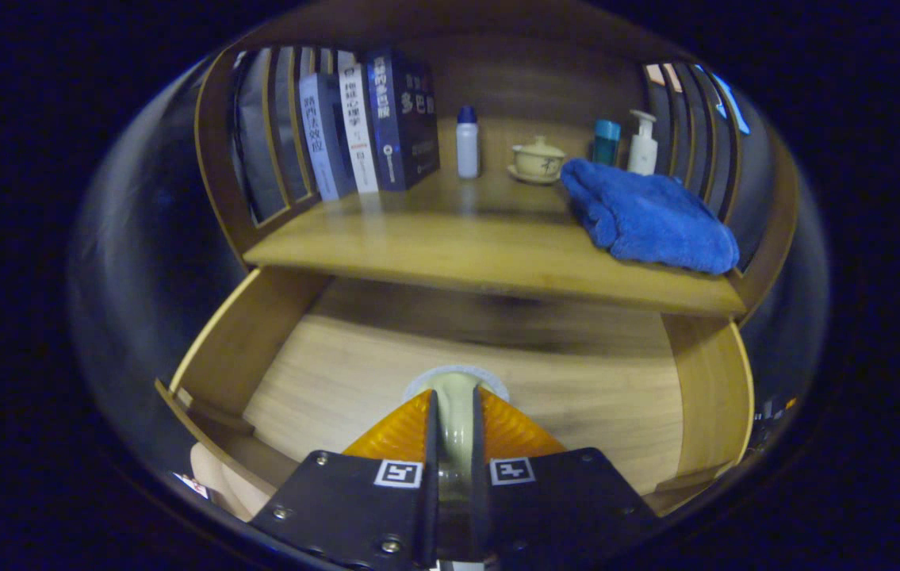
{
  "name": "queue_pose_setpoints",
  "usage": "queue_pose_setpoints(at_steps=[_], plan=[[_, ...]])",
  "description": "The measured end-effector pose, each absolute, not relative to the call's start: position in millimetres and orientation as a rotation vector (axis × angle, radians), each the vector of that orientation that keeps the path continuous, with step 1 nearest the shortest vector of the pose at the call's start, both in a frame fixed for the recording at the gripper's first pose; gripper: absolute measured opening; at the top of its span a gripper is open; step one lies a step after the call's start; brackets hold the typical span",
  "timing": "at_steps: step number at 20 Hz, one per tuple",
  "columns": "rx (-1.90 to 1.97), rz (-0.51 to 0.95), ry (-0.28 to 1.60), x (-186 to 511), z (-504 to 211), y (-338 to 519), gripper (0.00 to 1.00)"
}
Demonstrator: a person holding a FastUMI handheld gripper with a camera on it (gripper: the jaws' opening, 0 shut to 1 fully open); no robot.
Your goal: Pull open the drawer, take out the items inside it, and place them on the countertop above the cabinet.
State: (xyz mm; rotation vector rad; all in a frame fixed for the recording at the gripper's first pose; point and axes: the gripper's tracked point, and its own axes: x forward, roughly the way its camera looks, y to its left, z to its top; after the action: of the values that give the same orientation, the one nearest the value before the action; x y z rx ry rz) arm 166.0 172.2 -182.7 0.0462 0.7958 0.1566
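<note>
Pale, cream-glazed dish (456, 396) stands pinched on edge between the hand-held gripper (455, 416) fingers, over the open drawer (497, 357); the tabletop (457, 246) lies ahead and above.

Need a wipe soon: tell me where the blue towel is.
The blue towel lies on the countertop's right end, just before the pump bottle.

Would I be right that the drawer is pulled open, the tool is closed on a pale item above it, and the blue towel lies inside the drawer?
Not quite: in the gripper view the blue towel lies on the countertop, not inside the drawer. The rest holds: the drawer is open and the tool is closed on the pale item.
</note>
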Motion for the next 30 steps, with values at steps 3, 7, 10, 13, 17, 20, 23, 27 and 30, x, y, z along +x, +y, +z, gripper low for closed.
queue_pose_setpoints(at_steps=[3, 7, 10, 13, 17, 20, 23, 27, 30], plan=[[0.061, 0.159, 0.72, 176.1, -146.2, 172.8, 0.17], [0.079, 0.135, 0.621, 206.7, -107.5, 169.0, 0.17], [0.106, 0.076, 0.537, 240.2, -88.8, 161.6, 0.17], [0.123, 0.019, 0.492, 273.9, -87.4, 158.6, 0.17], [0.109, -0.015, 0.49, 304.4, -109.4, 163.1, 0.17], [0.102, -0.042, 0.49, 318.5, -122.4, 164.7, 0.17], [0.108, -0.071, 0.46, 328.5, -126.0, 162.0, 0.17], [0.103, -0.107, 0.418, 347.0, -130.7, 158.5, 0.17], [0.087, -0.136, 0.368, 360.6, -130.2, 155.5, 0.17]])
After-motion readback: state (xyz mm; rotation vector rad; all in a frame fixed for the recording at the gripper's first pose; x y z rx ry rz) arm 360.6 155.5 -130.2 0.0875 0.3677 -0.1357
